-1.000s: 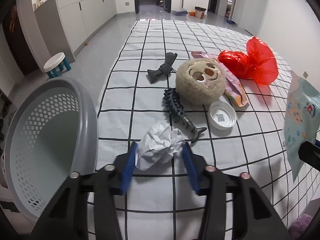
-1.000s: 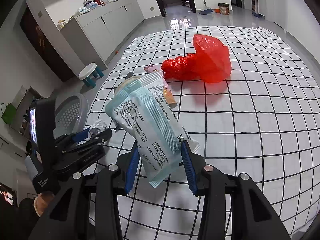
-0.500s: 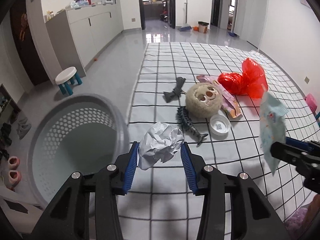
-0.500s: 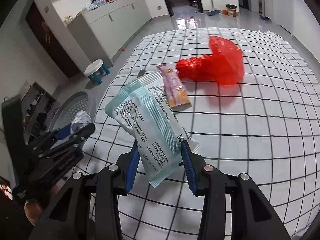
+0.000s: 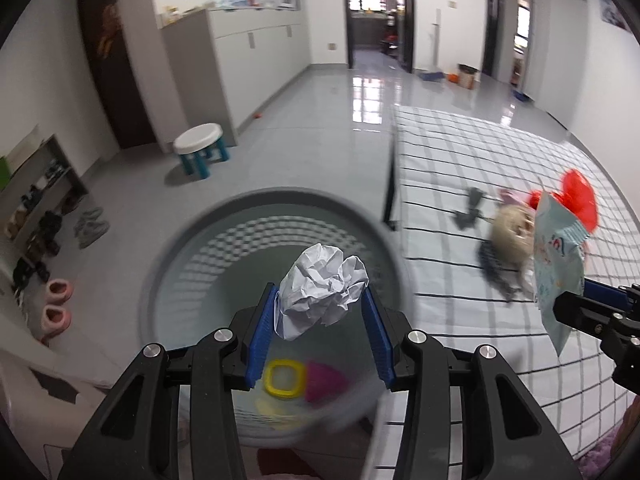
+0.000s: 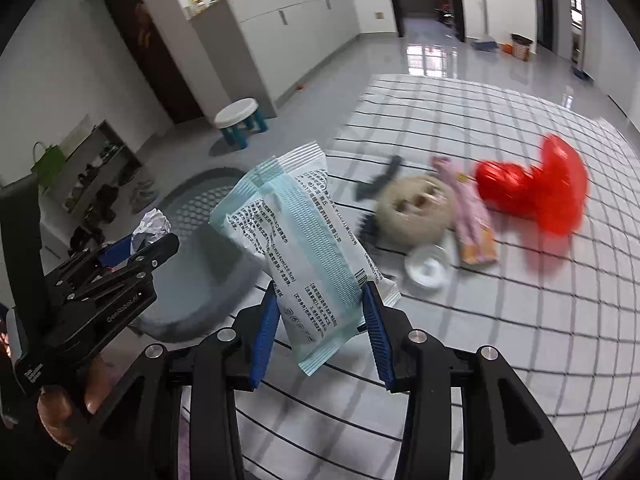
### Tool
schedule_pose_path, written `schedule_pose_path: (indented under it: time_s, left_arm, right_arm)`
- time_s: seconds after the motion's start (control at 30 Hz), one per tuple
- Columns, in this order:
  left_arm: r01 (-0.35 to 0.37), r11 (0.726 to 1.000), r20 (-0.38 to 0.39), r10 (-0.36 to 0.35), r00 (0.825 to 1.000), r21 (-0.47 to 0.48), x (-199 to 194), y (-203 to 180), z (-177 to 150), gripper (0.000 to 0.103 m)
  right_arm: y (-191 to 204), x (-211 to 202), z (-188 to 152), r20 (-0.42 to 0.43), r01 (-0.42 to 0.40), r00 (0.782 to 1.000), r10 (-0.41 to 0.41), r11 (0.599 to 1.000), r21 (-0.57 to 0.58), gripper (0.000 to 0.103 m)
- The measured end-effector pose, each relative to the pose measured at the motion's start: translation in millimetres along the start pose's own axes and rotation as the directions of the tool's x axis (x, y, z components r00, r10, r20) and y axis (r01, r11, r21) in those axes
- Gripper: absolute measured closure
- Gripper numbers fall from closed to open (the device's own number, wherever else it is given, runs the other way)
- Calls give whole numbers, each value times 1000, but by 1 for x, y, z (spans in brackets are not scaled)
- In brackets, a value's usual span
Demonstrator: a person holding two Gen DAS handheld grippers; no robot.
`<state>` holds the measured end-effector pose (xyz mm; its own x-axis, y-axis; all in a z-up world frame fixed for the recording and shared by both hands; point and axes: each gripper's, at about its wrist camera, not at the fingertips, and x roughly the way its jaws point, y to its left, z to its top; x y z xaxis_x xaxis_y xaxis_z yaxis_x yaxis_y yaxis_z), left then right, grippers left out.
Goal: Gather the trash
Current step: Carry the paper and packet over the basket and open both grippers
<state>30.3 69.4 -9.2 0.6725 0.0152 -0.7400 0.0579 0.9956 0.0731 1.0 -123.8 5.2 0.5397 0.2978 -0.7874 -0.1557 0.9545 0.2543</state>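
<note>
My left gripper (image 5: 320, 312) is shut on a crumpled white paper ball (image 5: 324, 288) and holds it over the open grey basket (image 5: 192, 248), which has a yellow and a pink item at its bottom. My right gripper (image 6: 320, 316) is shut on a light-blue wipes packet (image 6: 296, 240), held above the checked bedsheet (image 6: 520, 300) beside the basket (image 6: 200, 200). The packet also shows in the left wrist view (image 5: 558, 264). The left gripper with the paper ball (image 6: 150, 224) shows at left in the right wrist view.
On the sheet lie a red plastic bag (image 6: 536, 188), a pink-orange wrapper (image 6: 472, 216), a round plush toy (image 6: 416, 208), a white lid (image 6: 426, 268) and dark toy figures (image 6: 380, 180). A small stool (image 5: 200, 148) and a shoe rack (image 5: 36, 208) stand on the floor.
Both grippers have swung left from the bed towards the basket. The paper ball is now over the basket's opening. The packet has followed, still held.
</note>
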Motion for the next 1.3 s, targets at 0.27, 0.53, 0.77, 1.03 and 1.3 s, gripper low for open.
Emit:
schedule_pose_path:
  time_s: [0.27,0.53,0.77,1.03,1.3]
  left_arm:
    - [-74,994,-18,73,997,-82,10,49,0,61]
    - [-108,986,-64,100,993,-126,28,71,-7,60]
    - [-83,983,-109,65,992,-166,43,78,-12,60]
    - [-72,980,-127,49,991,-185,50,80,-14,57]
    - [-92,979,-114,72,991,-181,48,81,-12,46]
  right_arm:
    - [45,22,27,-6,-51,999,50,997,-65,62]
    - [80,49,41,-25,-83,996,80,989,-126,62]
    - [97,82,45,-68,-115,992,105,980,-160,62]
    - [97,95,43,-97,-130,989,115,977,-166,62]
    - [96,95,47,-91,-139,988,125,977,-162,62]
